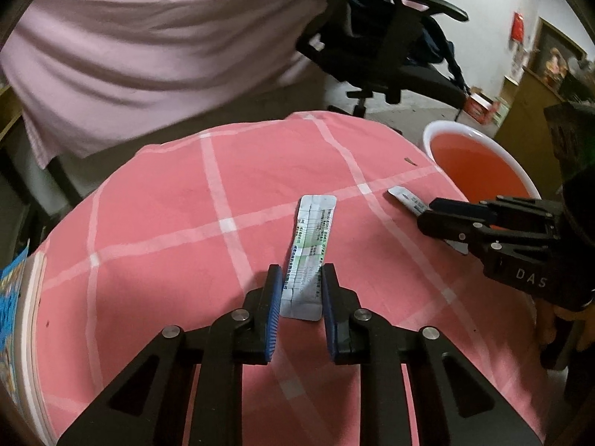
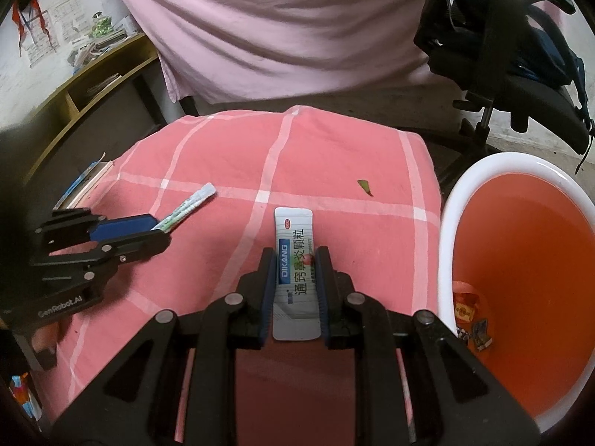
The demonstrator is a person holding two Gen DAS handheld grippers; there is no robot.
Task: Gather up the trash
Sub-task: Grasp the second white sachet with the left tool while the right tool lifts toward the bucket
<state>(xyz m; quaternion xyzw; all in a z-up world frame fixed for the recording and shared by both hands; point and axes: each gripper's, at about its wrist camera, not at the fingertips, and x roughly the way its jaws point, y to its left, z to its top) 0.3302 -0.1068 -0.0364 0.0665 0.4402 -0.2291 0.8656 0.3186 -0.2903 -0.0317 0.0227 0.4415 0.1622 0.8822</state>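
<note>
I am looking along my left gripper (image 1: 297, 278), and its blue pads are closing in on a long white-and-green sachet (image 1: 309, 252); the pads seem to be pinching its edges, with the far end sticking out over the pink checked cloth (image 1: 167, 193). The printing on that sachet is too small and blurred for me to read.

My right gripper (image 2: 296, 260) is clamping a second sachet (image 2: 295, 271), white with a blue band and large characters; its lower end is tucked between the fingers. In the left view this same sachet (image 1: 407, 199) is mostly hidden behind the right gripper (image 1: 431, 213), with only a tip showing.

The bin (image 2: 452, 223), white outside and orange inside, is standing just beside the cloth's right edge, and its far side is being cut off by the frame. A few scraps of wrapper (image 2: 472, 319) are lying at its bottom; I cannot make out what they are. A small greenish speck (image 2: 365, 187) is sitting on the cloth near the bin.

Behind the table a person in a pink shirt (image 2: 279, 29) is standing, cropped above the waist, next to a black office chair (image 2: 513, 55).
</note>
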